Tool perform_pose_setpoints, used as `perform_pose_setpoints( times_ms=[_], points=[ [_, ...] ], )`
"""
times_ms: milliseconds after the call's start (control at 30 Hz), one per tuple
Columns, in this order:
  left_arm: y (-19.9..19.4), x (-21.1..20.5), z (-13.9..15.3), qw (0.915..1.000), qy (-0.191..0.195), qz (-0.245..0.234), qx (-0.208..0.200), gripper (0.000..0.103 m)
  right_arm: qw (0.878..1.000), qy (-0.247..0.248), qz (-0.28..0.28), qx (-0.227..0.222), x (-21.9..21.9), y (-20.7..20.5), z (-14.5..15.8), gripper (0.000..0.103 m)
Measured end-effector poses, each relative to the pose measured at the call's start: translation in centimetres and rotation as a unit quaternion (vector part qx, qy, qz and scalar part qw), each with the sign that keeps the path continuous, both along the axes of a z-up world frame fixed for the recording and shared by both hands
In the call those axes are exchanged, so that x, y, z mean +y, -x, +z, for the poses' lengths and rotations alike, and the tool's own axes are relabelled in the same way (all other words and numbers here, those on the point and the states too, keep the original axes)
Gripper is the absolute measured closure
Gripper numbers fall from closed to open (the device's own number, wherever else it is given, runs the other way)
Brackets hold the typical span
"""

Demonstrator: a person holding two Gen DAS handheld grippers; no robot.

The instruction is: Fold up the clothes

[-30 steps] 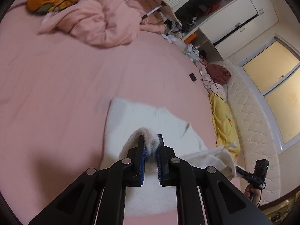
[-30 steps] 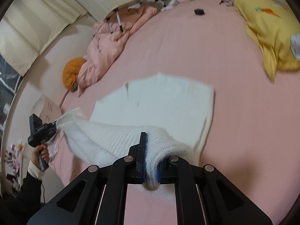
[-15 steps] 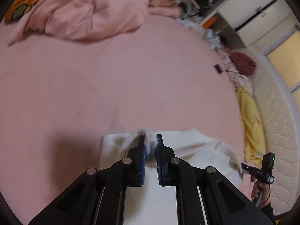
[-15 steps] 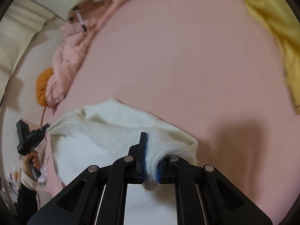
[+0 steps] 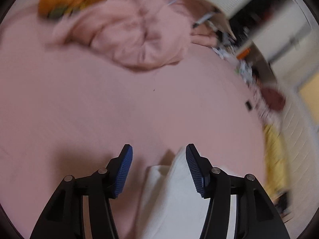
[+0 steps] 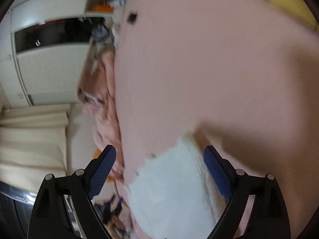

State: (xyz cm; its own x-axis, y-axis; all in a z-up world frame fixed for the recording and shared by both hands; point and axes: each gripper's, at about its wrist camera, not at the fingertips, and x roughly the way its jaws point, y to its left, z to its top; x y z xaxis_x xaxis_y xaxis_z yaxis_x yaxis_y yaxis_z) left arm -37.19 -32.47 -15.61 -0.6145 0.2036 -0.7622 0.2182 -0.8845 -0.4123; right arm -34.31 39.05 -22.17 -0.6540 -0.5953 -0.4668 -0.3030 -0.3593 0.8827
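— Risk: both claws are letting go, left gripper (image 5: 158, 160) and right gripper (image 6: 159, 163) opening, pads clear of the white knit sweater (image 5: 175, 197); will the fold spring back?

— Possibly; it lies near the pink bed's (image 5: 99, 99) near edge; a fingertip could snag the knit.

The sweater (image 5: 175, 199) is white, soft, fuzzy knit cloth, ribbed along one edge in the right wrist view (image 6: 199, 159). The bed sheet (image 5: 119, 103) is matt pink cloth, smooth. The blanket (image 5: 135, 37) is crumpled pink cloth. Gripper pads (image 5: 124, 171) are blue, finely ridged rubber or plastic on matt black plastic arms with small shiny metal screws.
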Motion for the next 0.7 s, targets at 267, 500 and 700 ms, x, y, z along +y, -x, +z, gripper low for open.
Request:
perform_pose_setpoints(
  times_ms=[267, 500, 700],
  points=[
    [-5.6, 16.7, -3.0, 0.9823, 0.113, -0.145, 0.035, 0.007, 0.85, -0.471, 0.19, 0.138, -21.5, -6.3, 6.0, 0.014],
    [-6.2, 14.8, -7.9, 0.9807, 0.18, -0.061, 0.045, 0.01, 0.795, -0.578, 0.151, 0.109, -24.5, -10.2, 0.4, 0.014],
    [-7.4, 8.0, -7.2, 0.9666, 0.255, 0.001, 0.029, 0.012, 0.824, -0.564, 0.03, 0.045, -16.8, -10.9, 1.0, 0.014]
  ],
)
